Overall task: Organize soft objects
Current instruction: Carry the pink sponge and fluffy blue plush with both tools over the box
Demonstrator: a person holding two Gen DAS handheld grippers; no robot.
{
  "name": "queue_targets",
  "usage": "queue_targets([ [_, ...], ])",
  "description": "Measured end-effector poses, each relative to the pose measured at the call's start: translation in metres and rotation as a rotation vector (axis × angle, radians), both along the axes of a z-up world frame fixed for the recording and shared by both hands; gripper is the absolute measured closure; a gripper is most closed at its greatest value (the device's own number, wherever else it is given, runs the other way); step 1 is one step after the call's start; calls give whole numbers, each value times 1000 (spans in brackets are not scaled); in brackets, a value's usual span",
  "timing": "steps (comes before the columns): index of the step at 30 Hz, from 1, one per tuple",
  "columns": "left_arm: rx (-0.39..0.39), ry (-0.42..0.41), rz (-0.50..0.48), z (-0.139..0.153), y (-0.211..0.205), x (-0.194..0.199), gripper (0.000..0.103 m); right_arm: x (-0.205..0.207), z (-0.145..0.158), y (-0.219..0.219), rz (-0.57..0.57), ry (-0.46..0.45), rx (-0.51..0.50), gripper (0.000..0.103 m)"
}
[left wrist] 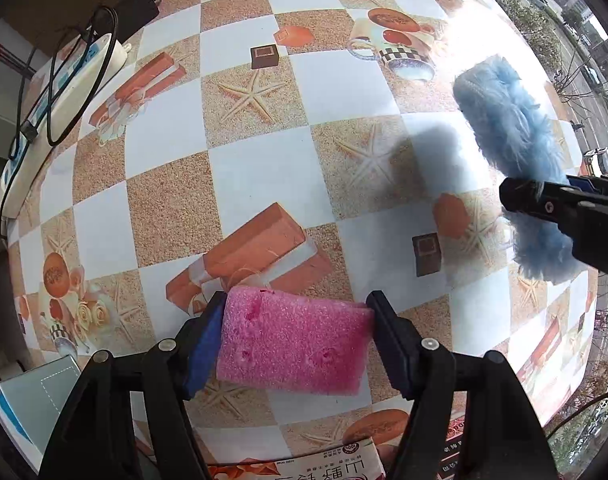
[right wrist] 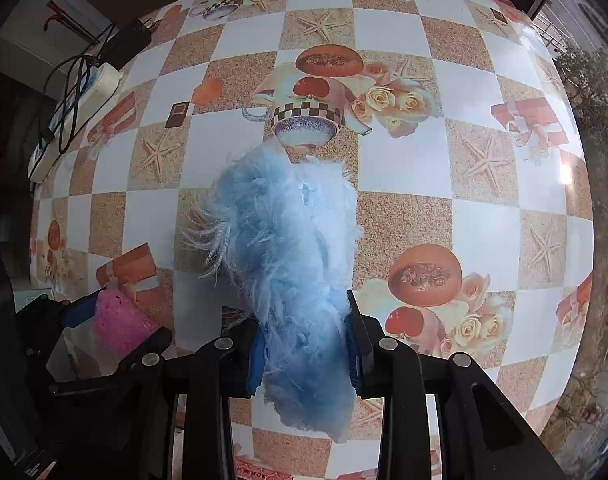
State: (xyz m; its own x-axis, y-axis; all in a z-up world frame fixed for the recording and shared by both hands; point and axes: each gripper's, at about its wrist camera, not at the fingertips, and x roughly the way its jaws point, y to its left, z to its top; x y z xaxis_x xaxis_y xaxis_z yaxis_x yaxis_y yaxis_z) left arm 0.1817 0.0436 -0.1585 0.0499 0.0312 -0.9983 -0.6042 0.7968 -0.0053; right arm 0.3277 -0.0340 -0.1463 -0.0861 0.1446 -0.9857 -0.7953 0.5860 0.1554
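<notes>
A pink foam sponge (left wrist: 296, 344) sits between the blue pads of my left gripper (left wrist: 299, 300), and both pads press on its short ends. In the right wrist view the same sponge (right wrist: 122, 322) shows at the lower left inside the left gripper (right wrist: 120, 326). A long fluffy light-blue plush piece (right wrist: 280, 232) is pinched near its lower end by my right gripper (right wrist: 304, 320), with fur spilling past both pads. From the left wrist view the blue plush (left wrist: 508, 120) stretches along the right side, and the right gripper (left wrist: 520, 200) clamps across it.
The table (left wrist: 264, 168) has a checkered cloth printed with starfish, cups and gift boxes. A white power strip (left wrist: 64, 80) with black cables and a black adapter (left wrist: 138, 10) lie at the far left edge. A printed packet (left wrist: 324, 464) and a pale box (left wrist: 36, 400) sit near the front.
</notes>
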Motion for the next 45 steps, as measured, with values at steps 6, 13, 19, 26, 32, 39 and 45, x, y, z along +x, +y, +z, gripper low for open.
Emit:
queue_targets([
  [6, 58, -59, -85, 40, -23, 23, 30, 7, 26, -45, -90, 3, 16, 69],
  [13, 88, -113, -181, 85, -59, 52, 30, 11, 40, -108, -205, 4, 0, 69],
  [19, 89, -148, -290, 108, -100, 65, 30, 10, 56, -156, -283, -2, 0, 69],
  [26, 85, -208, -431, 137, -156, 74, 30, 1, 70, -201, -339, -28, -13, 69],
  [32, 55, -248, -523, 155, -198, 72, 30, -12, 79, -238, -404, -31, -24, 69],
  [39, 14, -281, -636, 167, -244, 52, 30, -26, 81, -277, -478, -42, -61, 69],
  [45, -14, -285, -716, 170, -269, 28, 30, -44, 80, -306, -519, -40, -96, 69],
])
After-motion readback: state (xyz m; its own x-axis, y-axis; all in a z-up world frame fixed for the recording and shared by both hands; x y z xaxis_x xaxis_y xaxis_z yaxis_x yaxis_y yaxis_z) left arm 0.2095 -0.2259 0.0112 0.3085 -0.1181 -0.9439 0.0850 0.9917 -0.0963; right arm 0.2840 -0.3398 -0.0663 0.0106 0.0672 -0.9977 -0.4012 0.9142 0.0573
